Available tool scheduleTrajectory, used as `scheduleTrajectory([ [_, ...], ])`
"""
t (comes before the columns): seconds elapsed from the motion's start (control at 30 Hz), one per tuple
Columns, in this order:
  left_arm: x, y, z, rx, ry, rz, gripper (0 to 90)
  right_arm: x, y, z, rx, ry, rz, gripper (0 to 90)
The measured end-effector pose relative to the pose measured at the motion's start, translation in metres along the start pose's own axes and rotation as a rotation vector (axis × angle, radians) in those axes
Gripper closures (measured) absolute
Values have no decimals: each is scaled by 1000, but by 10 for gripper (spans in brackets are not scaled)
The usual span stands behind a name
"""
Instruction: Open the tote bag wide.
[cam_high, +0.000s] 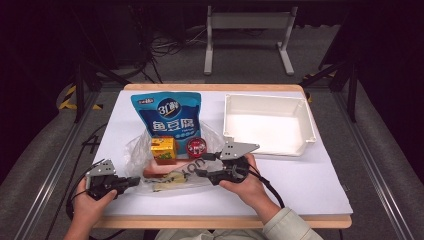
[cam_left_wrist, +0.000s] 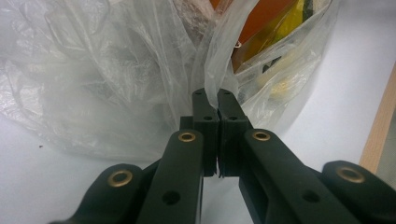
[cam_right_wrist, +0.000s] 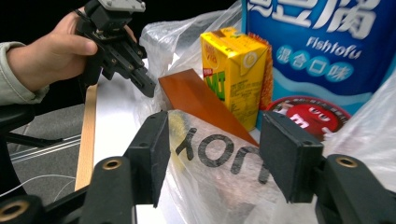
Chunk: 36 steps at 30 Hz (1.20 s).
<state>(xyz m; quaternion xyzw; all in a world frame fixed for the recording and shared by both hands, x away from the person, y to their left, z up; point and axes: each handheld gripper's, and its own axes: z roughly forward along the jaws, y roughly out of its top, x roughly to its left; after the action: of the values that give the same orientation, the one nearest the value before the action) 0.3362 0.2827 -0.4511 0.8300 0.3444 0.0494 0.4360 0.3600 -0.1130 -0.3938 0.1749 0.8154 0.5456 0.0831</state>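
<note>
We have the left gripper (cam_left_wrist: 211, 100) pinching the bag (cam_high: 137, 150) film at its left edge, jaws pressed together on it. Right gripper (cam_right_wrist: 212, 149) jaws are spread around the bag's right end, near the packet (cam_right_wrist: 215, 154). The bag lies mid-table, long axis left to right. Table edge (cam_left_wrist: 378, 140) runs close by the left gripper. Open room to the right, in front of the bin (cam_high: 265, 122).

Overhead light is flooding the white counter (cam_high: 310, 175) while the room behind is sinking into darkness. Glare is washing out the white bin (cam_high: 265, 125). Up close, the plastic bag (cam_left_wrist: 93, 93) is blurring, soft and hazy.
</note>
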Motion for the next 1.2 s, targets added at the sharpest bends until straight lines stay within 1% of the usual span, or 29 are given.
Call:
scheduleTrajectory([
  [0.13, 0, 0, 0, -2, 0, 2, 884, -1, -4, 4, 15, -31, -8, 404],
  [0.17, 0, 0, 0, -2, 0, 2, 883, -1, -4, 4, 15, -31, -8, 404],
  [0.2, 0, 0, 1, 3, 2, -1, 881, -2, -6, 4, 11, -45, -7, 397],
  [0.3, 0, -1, 1, 6, 0, -8, 878, -5, -9, 4, 18, -56, -1, 394],
  [0.33, 0, -1, 1, 7, -1, -4, 878, -7, -11, 4, 25, -61, 3, 393],
  [0.43, 0, 0, 2, 9, -4, -5, 874, -12, -17, 5, 43, -75, 24, 382],
  [0.57, 0, -1, 2, 9, -7, -10, 849, -18, -22, 6, 74, -75, 34, 369],
  [0.67, 0, -1, 2, 8, -10, -14, 844, -21, -26, 6, 88, -74, 51, 392],
  [0.7, 0, -1, 2, 8, -10, -14, 842, -22, -27, 6, 91, -71, 54, 410],
  [0.77, 0, -1, 2, 8, -11, -15, 841, -22, -27, 6, 91, -71, 54, 410],
  [0.8, 0, -1, 2, 7, -13, -16, 841, -22, -28, 5, 95, -71, 55, 435],
  [0.83, 0, -1, 2, 7, -14, -16, 840, -24, -28, 4, 105, -57, 62, 508],
  [0.87, 0, -1, 2, 7, -14, -16, 840, -24, -28, 4, 105, -57, 62, 508],
  [0.9, 0, -1, 2, 6, -14, -16, 840, -24, -29, 4, 114, -27, 77, 575],
  [0.93, 0, -1, 2, 6, -14, -16, 840, -24, -29, 4, 114, -27, 77, 575],
  [0.97, 0, -1, 2, 6, -15, -16, 839, -24, -30, 4, 116, -22, 79, 601],
  [1.03, 0, -1, 2, 5, -17, -17, 839, -24, -29, 4, 121, 9, 85, 707],
  [1.17, 0, -1, 2, 5, -17, -16, 838, -20, -29, 2, 135, 42, 71, 891],
  [1.2, 0, -1, 2, 5, -17, -15, 838, -20, -29, 2, 137, 47, 68, 897],
])
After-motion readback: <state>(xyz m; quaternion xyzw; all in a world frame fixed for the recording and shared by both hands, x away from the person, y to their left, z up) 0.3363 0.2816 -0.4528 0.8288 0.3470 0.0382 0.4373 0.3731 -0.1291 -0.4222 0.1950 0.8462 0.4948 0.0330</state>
